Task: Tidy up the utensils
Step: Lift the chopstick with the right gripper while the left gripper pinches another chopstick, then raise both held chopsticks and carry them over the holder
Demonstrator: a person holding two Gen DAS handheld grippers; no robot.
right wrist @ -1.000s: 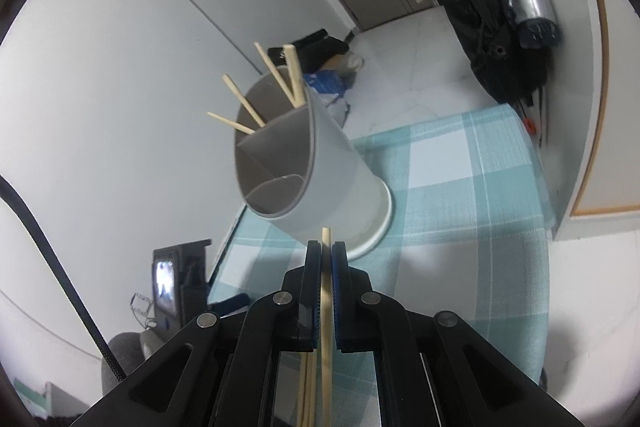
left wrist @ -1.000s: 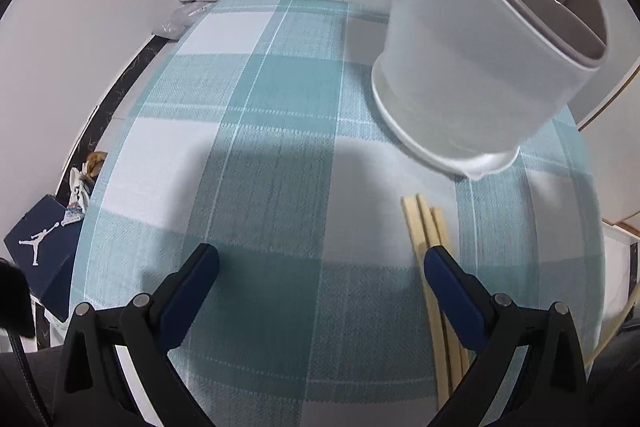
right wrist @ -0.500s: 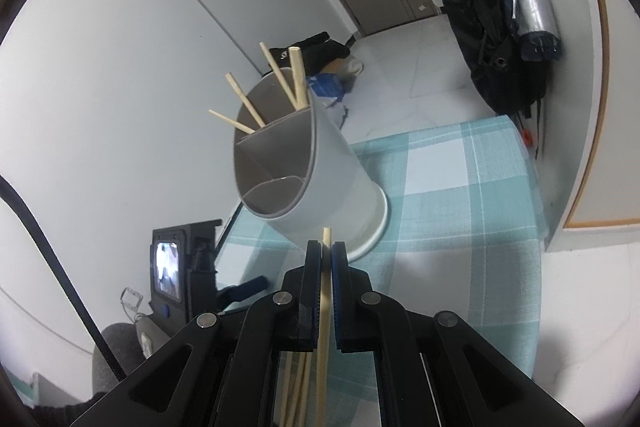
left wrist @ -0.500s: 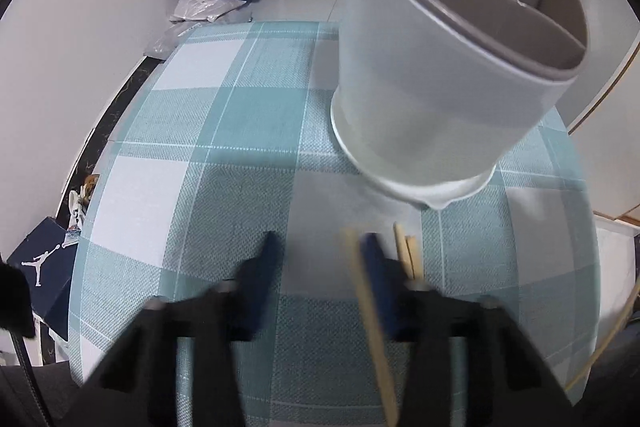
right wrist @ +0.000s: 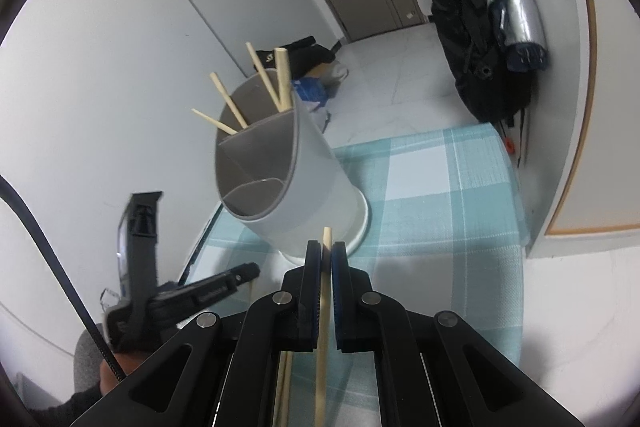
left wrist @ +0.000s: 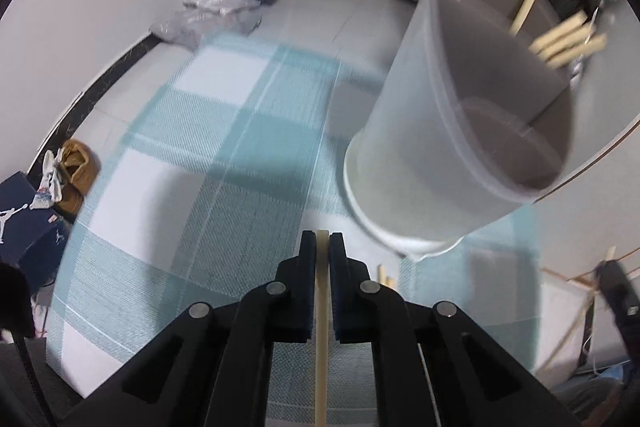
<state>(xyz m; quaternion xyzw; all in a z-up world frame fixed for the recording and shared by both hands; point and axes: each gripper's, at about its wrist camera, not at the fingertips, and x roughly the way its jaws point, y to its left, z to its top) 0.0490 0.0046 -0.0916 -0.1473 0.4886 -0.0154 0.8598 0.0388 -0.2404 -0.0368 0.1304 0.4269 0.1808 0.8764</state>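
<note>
Jaws of your left gripper [left wrist: 322, 247] and right gripper [right wrist: 326, 257] each clamp one pale wooden chopstick [left wrist: 321, 307] [right wrist: 323, 307]; grey divided plastic utensil holder [right wrist: 280, 179] stands on worktop [right wrist: 440, 195].

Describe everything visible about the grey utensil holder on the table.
The utensil holder is a tall, round, pale grey cup that looks plastic, flaring to a wider base ring. Inner walls split it into compartments. Several chopsticks stand in the far compartment; the near ones look empty. It stands on the teal checked tablecloth, and neither gripper touches it.
</note>
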